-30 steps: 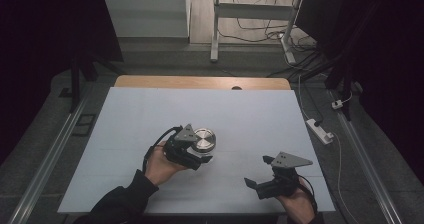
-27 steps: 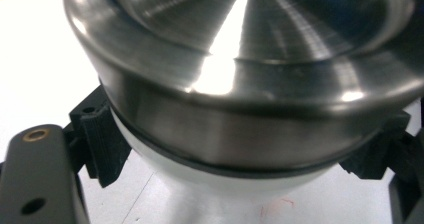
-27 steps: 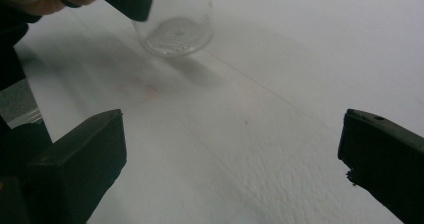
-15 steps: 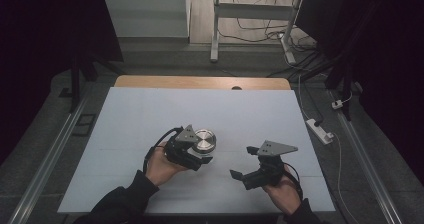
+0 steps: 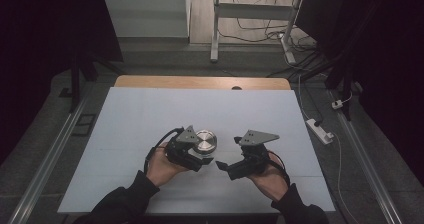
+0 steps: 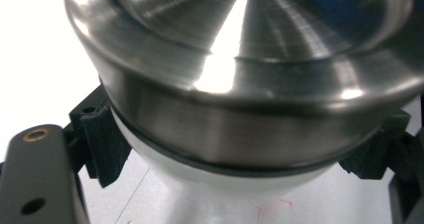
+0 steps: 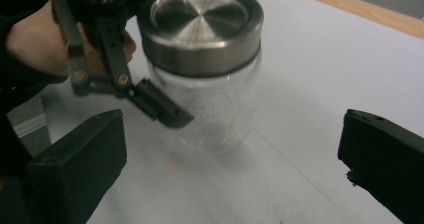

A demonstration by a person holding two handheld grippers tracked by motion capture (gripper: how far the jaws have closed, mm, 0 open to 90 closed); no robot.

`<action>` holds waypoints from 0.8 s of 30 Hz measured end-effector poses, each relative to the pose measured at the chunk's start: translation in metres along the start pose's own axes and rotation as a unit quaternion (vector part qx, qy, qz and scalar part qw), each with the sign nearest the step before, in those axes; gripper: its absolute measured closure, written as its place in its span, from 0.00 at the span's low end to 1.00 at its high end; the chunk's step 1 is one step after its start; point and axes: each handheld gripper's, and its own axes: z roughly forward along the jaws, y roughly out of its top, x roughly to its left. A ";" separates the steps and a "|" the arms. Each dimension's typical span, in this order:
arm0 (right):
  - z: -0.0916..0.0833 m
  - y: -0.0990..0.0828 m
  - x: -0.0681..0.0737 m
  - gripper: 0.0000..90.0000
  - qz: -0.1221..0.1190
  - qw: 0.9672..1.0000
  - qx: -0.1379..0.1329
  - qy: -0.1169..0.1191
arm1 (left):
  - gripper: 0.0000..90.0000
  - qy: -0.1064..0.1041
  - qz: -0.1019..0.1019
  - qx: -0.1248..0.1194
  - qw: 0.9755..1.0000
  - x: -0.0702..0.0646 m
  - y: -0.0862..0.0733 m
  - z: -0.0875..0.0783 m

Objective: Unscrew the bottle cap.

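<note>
Clear glass jar [image 7: 210, 109] with brushed-steel lid [image 7: 200, 21], clamped in left gripper [image 5: 192, 156] jaws; right gripper [image 5: 225, 166] jaws wide.

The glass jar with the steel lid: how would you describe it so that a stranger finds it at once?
Look at the pale blue table top, near its middle, in front of the person's two hands. There stands a small clear glass jar with a round brushed-steel lid, clamped by the left gripper. It is the one shiny thing there.

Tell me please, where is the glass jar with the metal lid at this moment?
In the high view, the glass jar stands on the white table, near its middle, clamped by the left gripper. The right gripper is just to its right, apart from it.
</note>
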 end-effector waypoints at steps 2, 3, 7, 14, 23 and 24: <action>0.001 0.003 0.000 0.00 0.001 1.000 -0.002 0.001 | 0.18 0.000 0.001 0.001 1.000 0.000 0.000 0.000; 0.004 0.008 0.000 0.00 0.009 1.000 -0.006 0.005 | 0.18 0.001 0.000 0.001 1.000 0.000 0.000 0.001; 0.012 0.019 0.001 0.00 0.007 1.000 -0.009 0.013 | 0.18 0.001 -0.003 0.000 1.000 -0.001 0.000 0.001; 0.034 0.034 0.009 0.00 0.000 1.000 0.000 0.016 | 0.18 0.002 -0.006 0.003 1.000 -0.002 0.000 0.002; 0.048 0.041 0.011 0.21 -0.010 1.000 -0.007 0.015 | 0.18 0.001 -0.007 0.003 1.000 -0.002 0.000 0.002; 0.048 0.041 0.011 0.21 -0.010 1.000 -0.011 0.019 | 0.18 0.000 -0.008 0.002 1.000 -0.002 0.000 0.002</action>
